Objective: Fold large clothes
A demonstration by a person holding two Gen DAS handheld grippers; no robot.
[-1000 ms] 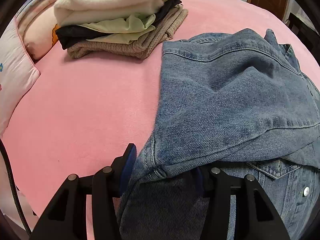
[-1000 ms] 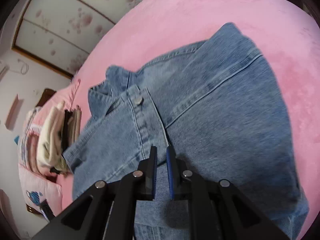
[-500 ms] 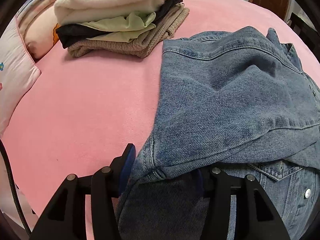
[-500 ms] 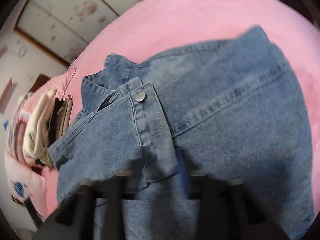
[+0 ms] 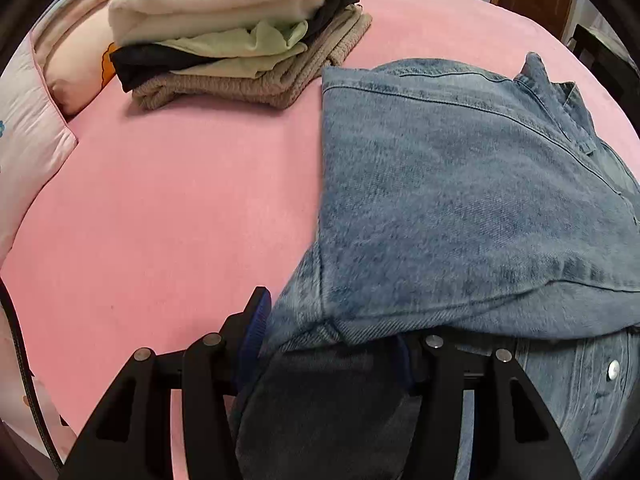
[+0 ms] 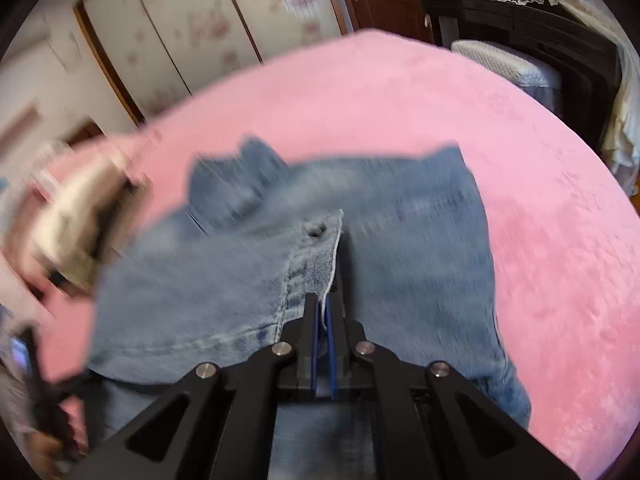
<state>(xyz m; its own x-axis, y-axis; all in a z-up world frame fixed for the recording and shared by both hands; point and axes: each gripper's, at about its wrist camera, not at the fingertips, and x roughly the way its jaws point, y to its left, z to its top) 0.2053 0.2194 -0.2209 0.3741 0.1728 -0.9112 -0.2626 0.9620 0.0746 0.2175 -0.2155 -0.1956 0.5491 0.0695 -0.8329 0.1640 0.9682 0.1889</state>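
A blue denim jacket (image 5: 460,208) lies partly folded on the pink bed (image 5: 180,208). My left gripper (image 5: 332,340) has its jaws wide apart, with a thick fold of the jacket's hem lying between them; its right finger is hidden under the cloth. In the right wrist view, which is blurred, my right gripper (image 6: 324,312) is shut on the jacket's buttoned front edge (image 6: 316,256) and holds it lifted over the rest of the denim jacket (image 6: 420,240).
A pile of folded clothes (image 5: 236,28) sits at the back left of the bed, also visible in the right wrist view (image 6: 76,216). Pillows (image 5: 36,128) line the left edge. A dark cabinet (image 6: 532,40) and sliding doors (image 6: 208,24) stand beyond the bed.
My right gripper opened, then closed on the buttoned front edge and is swinging fast, blurring its view. My left gripper has crept forward slightly with the hem still between its jaws.
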